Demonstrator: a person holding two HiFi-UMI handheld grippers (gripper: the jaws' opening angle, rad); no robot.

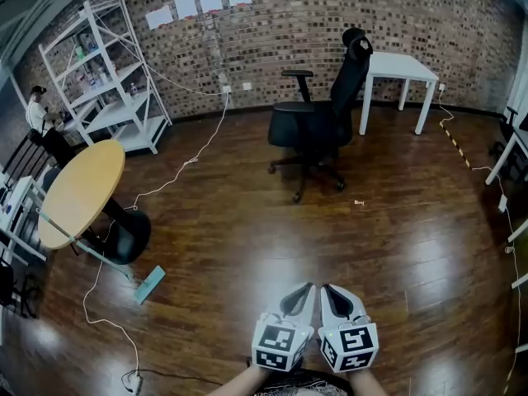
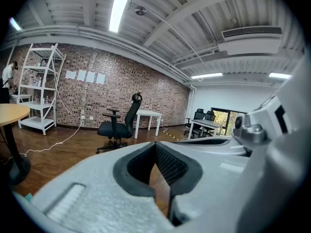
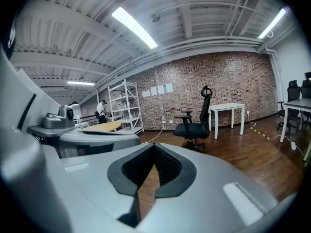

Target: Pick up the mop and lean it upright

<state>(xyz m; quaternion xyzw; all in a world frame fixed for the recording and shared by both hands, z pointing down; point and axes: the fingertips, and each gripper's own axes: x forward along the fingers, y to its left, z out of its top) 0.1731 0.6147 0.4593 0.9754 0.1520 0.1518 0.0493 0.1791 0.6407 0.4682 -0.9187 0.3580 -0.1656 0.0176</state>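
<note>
The mop lies low at the left of the head view. Its teal flat head rests on the wooden floor, and its thin pale handle runs up-left past the round table's black foot. Both grippers are held side by side at the bottom centre, far to the right of the mop. My left gripper is shut with nothing between its jaws, and its dark pads meet at the tip in the left gripper view. My right gripper is likewise shut and empty.
A round wooden table stands over the mop handle. A black office chair stands mid-room, with a white table behind it. White shelving and a person are at far left. A white cable trails across the floor.
</note>
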